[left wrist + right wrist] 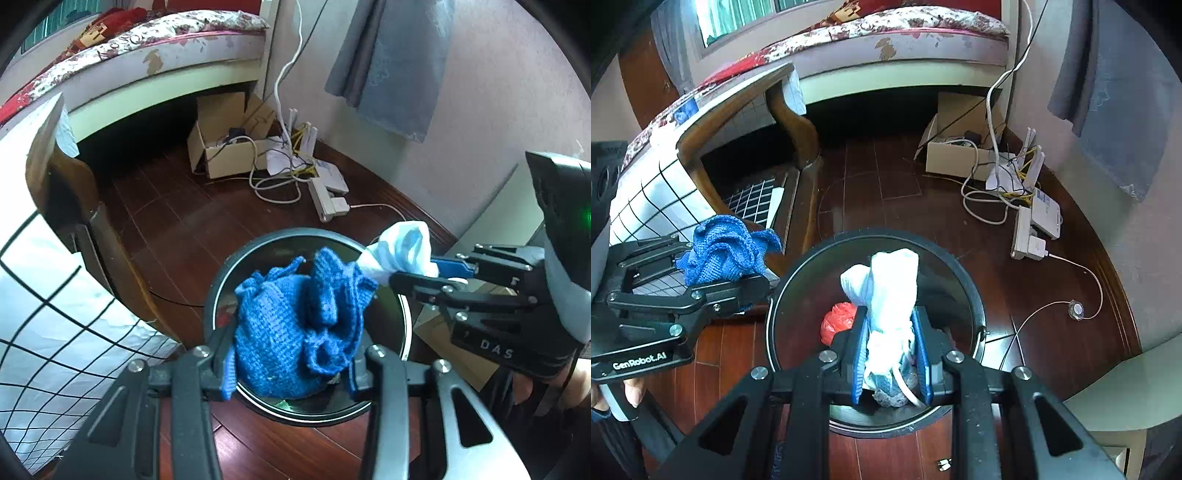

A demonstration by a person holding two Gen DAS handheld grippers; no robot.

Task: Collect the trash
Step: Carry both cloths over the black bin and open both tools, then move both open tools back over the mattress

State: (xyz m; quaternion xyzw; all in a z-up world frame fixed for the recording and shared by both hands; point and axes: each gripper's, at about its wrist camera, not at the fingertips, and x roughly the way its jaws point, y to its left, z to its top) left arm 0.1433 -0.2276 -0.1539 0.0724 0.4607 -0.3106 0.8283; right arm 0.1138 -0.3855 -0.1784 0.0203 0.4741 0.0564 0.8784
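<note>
Right wrist: white wad (890, 295) inside bin rim (975, 295).

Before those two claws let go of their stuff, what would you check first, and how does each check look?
1. Left gripper grips the blue knitted cloth: ok.
2. Right gripper shut on the white wad: ok.
3. Black bin sits below the white wad: ok.
4. Blue cloth is over the bin's mouth: cannot tell; the left wrist view suggests yes, the right wrist view shows it left of the rim.
5. Room left in the bin: ok; only a red bag shows inside.
</note>
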